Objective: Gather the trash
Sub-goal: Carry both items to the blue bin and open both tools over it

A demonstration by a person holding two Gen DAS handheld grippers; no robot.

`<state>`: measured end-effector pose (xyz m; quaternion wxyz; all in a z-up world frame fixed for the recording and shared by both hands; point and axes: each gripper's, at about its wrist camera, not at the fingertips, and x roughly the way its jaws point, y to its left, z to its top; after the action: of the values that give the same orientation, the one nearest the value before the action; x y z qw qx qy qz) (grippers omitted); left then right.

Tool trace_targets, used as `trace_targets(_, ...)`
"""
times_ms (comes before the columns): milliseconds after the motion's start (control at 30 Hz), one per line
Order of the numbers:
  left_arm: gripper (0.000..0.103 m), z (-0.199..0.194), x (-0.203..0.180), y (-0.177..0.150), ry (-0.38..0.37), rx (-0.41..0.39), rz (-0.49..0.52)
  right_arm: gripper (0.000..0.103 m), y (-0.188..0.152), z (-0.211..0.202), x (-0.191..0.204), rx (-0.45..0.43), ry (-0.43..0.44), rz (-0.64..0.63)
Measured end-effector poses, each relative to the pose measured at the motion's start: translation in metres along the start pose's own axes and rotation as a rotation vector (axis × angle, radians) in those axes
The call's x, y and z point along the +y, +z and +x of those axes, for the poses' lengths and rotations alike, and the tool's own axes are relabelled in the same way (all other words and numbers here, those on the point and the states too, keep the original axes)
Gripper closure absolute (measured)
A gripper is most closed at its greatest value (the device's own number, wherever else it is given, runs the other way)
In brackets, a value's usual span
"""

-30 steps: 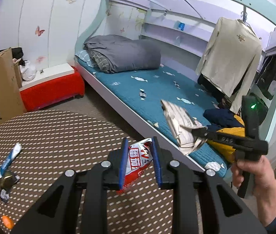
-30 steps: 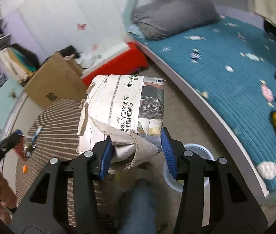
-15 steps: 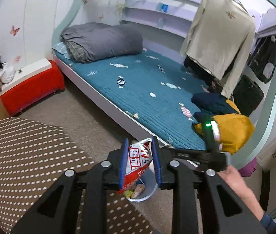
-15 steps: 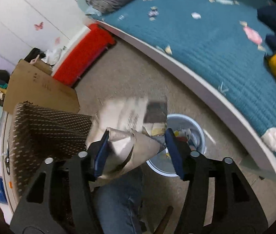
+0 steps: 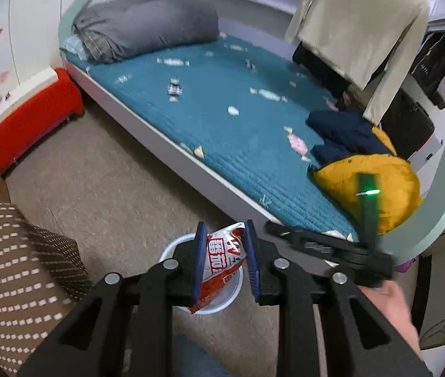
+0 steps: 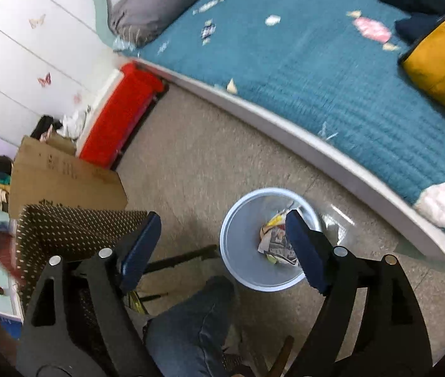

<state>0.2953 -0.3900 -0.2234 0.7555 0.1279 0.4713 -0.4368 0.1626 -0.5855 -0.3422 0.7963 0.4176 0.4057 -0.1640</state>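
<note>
My left gripper (image 5: pixel 225 267) is shut on a red and white snack wrapper (image 5: pixel 222 264), held right above a pale blue bin (image 5: pixel 172 251) on the floor. In the right wrist view my right gripper (image 6: pixel 222 245) hangs over the same bin (image 6: pixel 238 242), its jaws opening wide with nothing between them. A crumpled newspaper (image 6: pixel 277 243) lies inside the bin, partly hidden behind the right fingertip (image 6: pixel 304 248). In the left wrist view the right gripper's body (image 5: pixel 342 248) and the hand holding it sit just right of the wrapper.
A bed with a teal cover (image 5: pixel 222 119) runs along the right of the bin. A brown dotted table (image 5: pixel 18 267) is at the left, a red stool (image 5: pixel 30 119) and a cardboard box (image 6: pixel 62 176) beyond. The person's jeans-clad knee (image 6: pixel 191 320) is below the bin.
The right gripper swung down over the bin and opened, and the newspaper dropped into the bin. The left gripper carried the wrapper from over the table to above the bin.
</note>
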Motion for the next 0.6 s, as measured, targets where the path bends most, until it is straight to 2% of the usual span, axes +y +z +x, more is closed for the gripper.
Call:
trace_targets(133,0.080,0.027,-0.003,0.006,-0.016,0.062,-0.002,0.017,0.004,-0.029,-0.006,-0.059,0.016,0.011)
trace_targets(233,0.071,0.043,-0.008,0.006,-0.018,0.104,0.009,0.012,0.005,-0.040,-0.006,-0.082,0.023,0.022)
trace_targets(267,0.049,0.047,-0.008,0.007,-0.010,0.117,0.008,0.009,0.005,-0.042,-0.005,-0.088,0.025,0.026)
trace_targets(333,0.015,0.043,-0.005,0.007,0.033,0.094,-0.012,0.007,0.005,-0.046,-0.005,-0.099,0.026,0.028)
trace_targets(367,0.014,0.037,-0.003,0.006,0.038,0.067,-0.017,0.006,0.005,-0.048,-0.004,-0.104,0.025,0.028)
trace_targets(600,0.014,0.000,-0.003,0.004,0.078,0.002,-0.010,0.006,-0.006,-0.065,0.010,-0.143,0.003,0.006)
